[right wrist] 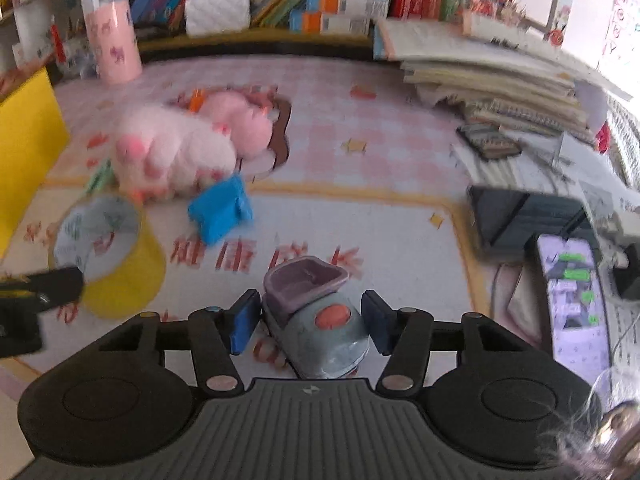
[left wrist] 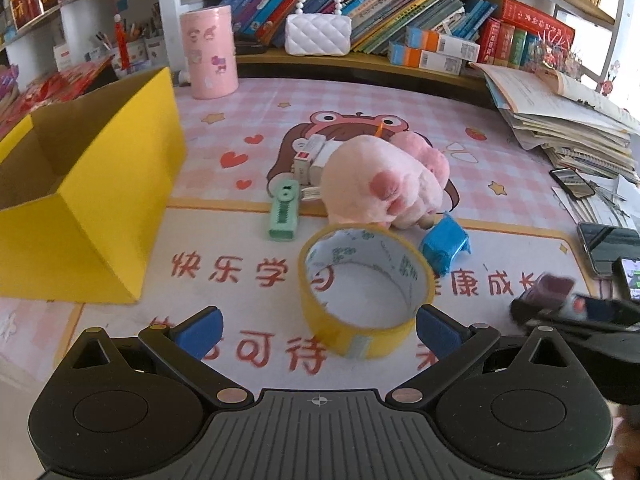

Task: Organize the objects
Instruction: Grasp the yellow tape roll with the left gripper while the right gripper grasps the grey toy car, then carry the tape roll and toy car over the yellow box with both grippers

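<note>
A yellow tape roll (left wrist: 366, 294) lies on the pink desk mat (left wrist: 208, 280) just ahead of my open left gripper (left wrist: 318, 330); its right pad is close to the roll. My right gripper (right wrist: 312, 322) is shut on a grey-blue toy car (right wrist: 316, 320) with a purple seat and a red button. A pink plush paw (left wrist: 380, 182), a blue toy piece (left wrist: 444, 244) and a green stapler-like item (left wrist: 285, 210) lie mid-mat. The open yellow box (left wrist: 80, 200) stands at the left. The roll (right wrist: 108, 252) and the paw (right wrist: 176, 152) also show in the right wrist view.
A pink cylinder (left wrist: 208, 52), a white quilted handbag (left wrist: 318, 34) and rows of books stand at the back. A stack of notebooks (left wrist: 560, 120) and phones (right wrist: 572, 300) lie at the right. Small white boxes (left wrist: 310, 160) sit behind the paw.
</note>
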Demonstrator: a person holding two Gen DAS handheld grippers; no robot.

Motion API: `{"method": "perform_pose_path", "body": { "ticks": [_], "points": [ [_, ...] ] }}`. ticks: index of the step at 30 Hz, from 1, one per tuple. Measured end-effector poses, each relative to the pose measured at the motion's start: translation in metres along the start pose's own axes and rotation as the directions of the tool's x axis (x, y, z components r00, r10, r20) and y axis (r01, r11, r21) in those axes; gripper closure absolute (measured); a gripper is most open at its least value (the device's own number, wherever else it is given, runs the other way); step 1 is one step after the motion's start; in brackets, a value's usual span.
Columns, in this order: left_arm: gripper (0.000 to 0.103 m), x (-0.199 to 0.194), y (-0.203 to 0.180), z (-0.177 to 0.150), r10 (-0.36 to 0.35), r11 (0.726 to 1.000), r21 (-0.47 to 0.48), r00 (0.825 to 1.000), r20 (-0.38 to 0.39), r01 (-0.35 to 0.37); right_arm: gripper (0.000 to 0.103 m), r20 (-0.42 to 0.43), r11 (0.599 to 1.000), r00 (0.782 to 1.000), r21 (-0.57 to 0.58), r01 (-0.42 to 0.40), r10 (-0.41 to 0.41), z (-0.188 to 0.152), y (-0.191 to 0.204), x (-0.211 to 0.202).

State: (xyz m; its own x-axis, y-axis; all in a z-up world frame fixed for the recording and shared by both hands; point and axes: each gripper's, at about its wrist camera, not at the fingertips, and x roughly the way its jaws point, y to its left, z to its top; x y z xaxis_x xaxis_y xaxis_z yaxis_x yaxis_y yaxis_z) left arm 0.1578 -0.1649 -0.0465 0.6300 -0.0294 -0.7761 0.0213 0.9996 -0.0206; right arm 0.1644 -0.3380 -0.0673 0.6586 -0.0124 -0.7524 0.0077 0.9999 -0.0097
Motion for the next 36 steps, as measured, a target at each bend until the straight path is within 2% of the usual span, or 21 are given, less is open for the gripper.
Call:
{"method": "perform_pose_path", "body": {
  "ticks": [3,6,13,15,18,26,36],
  "points": [
    [0.000,0.012,-0.009,0.006,0.001,1.000,0.015,1.000,-0.018,0.000,0.052,0.050,1.000,0.999,0.021,-0.001,0.000,0.008,-0.010,-0.007],
    [0.000,0.024,-0.018,0.011,-0.021,1.000,0.019,0.999,-0.038,0.022,0.070,0.077,0.998,0.997,0.046,-0.036,0.032,0.012,-0.020,-0.013],
    [0.002,0.050,-0.031,0.014,-0.007,0.999,0.040,0.998,-0.069,0.010,0.072,0.083,0.996,0.995,0.050,-0.069,0.064,0.012,-0.034,-0.016],
    [0.013,0.054,-0.032,0.014,-0.002,0.999,0.045,0.997,-0.073,0.005,0.072,0.083,0.997,0.994,0.047,-0.068,0.064,0.011,-0.036,-0.016],
    [0.014,0.055,-0.031,0.014,-0.004,0.998,0.055,0.997,-0.074,0.008,0.072,0.086,0.997,0.994,0.042,-0.067,0.064,0.010,-0.036,-0.018],
    [0.015,0.019,-0.010,0.012,-0.034,0.999,-0.020,0.999,-0.011,0.034,0.072,0.088,0.994,0.992,0.035,-0.099,0.095,0.010,-0.024,-0.021],
    [0.015,-0.035,0.053,-0.009,0.012,0.991,-0.137,0.997,0.079,-0.001,0.072,0.095,0.975,0.972,-0.080,-0.207,0.214,0.008,0.037,-0.040]
  ]
}}
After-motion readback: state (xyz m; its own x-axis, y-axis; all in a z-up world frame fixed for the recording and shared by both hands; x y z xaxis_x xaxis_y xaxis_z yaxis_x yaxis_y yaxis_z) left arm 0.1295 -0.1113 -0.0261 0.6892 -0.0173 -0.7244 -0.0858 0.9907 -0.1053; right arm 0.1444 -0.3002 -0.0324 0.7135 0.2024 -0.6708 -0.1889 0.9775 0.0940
